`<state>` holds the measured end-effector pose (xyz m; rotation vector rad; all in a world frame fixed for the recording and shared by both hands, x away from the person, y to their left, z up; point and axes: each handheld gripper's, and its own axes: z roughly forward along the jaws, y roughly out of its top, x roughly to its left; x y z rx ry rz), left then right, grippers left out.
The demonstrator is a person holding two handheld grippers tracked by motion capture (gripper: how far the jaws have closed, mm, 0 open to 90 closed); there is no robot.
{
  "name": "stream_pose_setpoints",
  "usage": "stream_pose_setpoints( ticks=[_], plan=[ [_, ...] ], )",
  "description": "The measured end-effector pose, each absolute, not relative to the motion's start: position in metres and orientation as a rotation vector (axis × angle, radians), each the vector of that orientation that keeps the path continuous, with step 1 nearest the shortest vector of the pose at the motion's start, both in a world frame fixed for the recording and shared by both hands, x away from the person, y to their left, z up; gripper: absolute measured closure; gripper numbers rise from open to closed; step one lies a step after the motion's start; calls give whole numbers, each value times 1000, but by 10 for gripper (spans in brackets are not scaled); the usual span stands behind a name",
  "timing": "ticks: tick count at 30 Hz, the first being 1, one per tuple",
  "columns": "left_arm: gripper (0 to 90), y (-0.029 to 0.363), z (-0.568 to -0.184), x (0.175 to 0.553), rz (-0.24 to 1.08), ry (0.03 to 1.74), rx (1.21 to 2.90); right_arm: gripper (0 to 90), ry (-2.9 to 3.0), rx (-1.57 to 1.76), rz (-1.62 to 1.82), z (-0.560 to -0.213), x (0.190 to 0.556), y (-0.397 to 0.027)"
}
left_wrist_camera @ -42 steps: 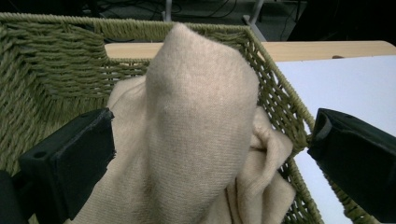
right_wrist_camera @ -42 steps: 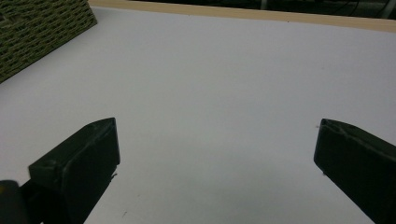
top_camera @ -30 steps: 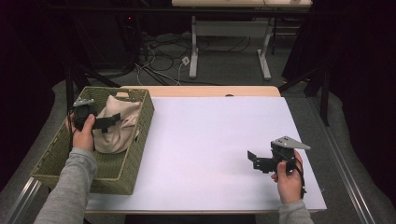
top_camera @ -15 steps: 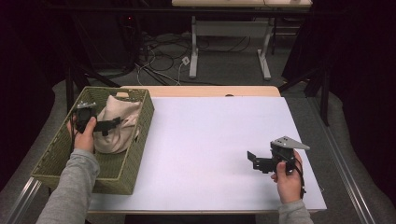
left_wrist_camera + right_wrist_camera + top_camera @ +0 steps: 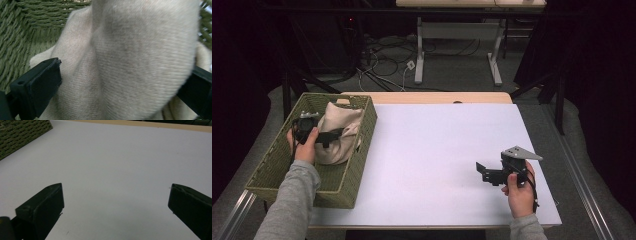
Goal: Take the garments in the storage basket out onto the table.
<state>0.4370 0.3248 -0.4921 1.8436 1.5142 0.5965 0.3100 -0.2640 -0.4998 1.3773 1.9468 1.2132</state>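
In the left gripper view the beige cloth point(image 5: 135, 62) is blurred at close range and cut off by the top and bottom edges. The tip of the far black finger point(image 5: 197, 87) is covered by a fold of that cloth, so contact between them cannot be told. The green basket point(image 5: 32, 30) is hidden behind the cloth, beyond the fingers.
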Motion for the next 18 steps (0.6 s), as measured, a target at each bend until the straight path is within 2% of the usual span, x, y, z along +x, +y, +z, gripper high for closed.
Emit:
stream_pose_setpoints(
  ticks=[6,18],
  plan=[
    [2,325,-498,438,624,1550,1868,1,1951,1367,1209,-501,311,-264],
    [1,330,-504,440,589,1588,1846,2,1957,1375,1204,-502,311,-263]
  ],
)
